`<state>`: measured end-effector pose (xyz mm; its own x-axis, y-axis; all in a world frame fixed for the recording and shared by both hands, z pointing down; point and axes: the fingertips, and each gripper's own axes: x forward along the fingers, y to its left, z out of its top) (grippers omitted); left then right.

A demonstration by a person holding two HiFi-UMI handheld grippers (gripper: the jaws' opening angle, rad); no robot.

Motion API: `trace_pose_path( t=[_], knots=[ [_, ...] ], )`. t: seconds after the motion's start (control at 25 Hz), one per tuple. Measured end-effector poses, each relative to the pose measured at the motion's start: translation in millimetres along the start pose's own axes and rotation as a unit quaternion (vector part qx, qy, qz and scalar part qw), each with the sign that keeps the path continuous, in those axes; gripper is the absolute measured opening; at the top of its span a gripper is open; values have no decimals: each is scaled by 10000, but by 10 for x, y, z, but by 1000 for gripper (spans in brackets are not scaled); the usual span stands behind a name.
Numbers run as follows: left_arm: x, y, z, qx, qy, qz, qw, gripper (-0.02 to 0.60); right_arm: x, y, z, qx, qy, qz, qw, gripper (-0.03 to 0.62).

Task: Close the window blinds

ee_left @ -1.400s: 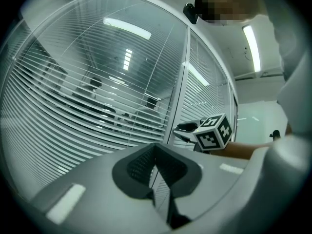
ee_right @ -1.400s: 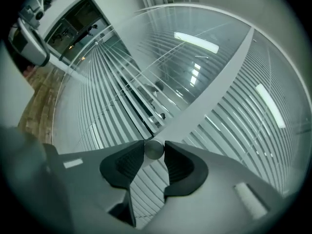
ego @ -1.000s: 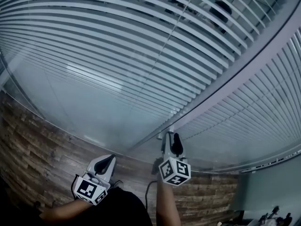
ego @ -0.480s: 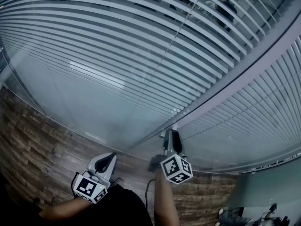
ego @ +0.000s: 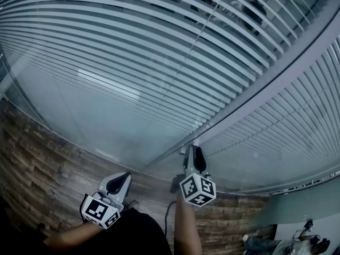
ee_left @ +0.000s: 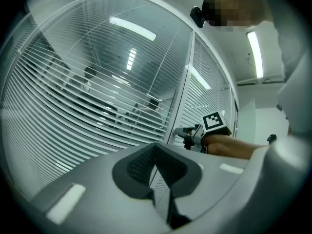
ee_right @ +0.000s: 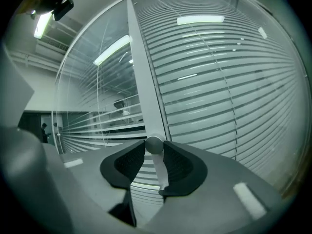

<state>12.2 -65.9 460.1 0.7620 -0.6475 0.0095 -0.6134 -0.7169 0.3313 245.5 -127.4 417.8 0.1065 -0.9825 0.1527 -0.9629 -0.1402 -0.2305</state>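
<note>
White slatted blinds [ego: 133,47] hang behind curved glass, split by a pale frame post [ego: 255,94]. A round silver knob [ee_right: 154,144] on a white stem sticks out at the foot of that post. My right gripper [ego: 194,152] reaches level to it. Its jaws have just been closing, and the knob now sits pressed between the two pads [ee_right: 131,162]. The left gripper view shows the right gripper [ee_left: 183,133] from the side, at the post. My left gripper [ego: 123,178] hangs lower left, back from the glass. Its jaws [ee_left: 156,147] are shut with nothing between them.
Wood-plank floor [ego: 42,158] runs along the foot of the glass, with a dark cable [ego: 169,211] on it by my legs. A second panel of blinds [ego: 287,126] lies right of the post. People [ego: 249,9] stand beyond the glass.
Both grippers stay in place. The head view has shifted a little, and the right gripper's marker cube sits at a slightly different tilt.
</note>
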Motion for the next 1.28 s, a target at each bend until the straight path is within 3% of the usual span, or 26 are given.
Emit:
trace_pose_path(
  t=[0.2, 0.48, 0.64, 0.84, 1.0, 1.28],
  knots=[
    [-129, 70, -60, -19, 40, -6, 10000, 0, -46, 119, -72, -888, 78, -106, 9960, 124],
    [-10, -2, -88, 18, 131, -86, 9999, 0, 3, 75, -50, -2007, 327, -116, 9790, 126],
    [59, -34, -88, 50, 151, -109, 9998, 0, 41, 67, -40, -2718, 586, -31, 9606, 127],
    [-12, -46, -117, 27, 133, -125, 9998, 0, -22, 106, -63, -3086, 689, 46, 9487, 127],
    [-117, -78, -125, 15, 108, -117, 9999, 0, -115, 161, -71, -3680, 710, -50, 9271, 127],
    [-4, -3, -75, -68, 167, -60, 9998, 0, 37, 128, -18, -4245, 889, 16, 9010, 129]
  ],
)
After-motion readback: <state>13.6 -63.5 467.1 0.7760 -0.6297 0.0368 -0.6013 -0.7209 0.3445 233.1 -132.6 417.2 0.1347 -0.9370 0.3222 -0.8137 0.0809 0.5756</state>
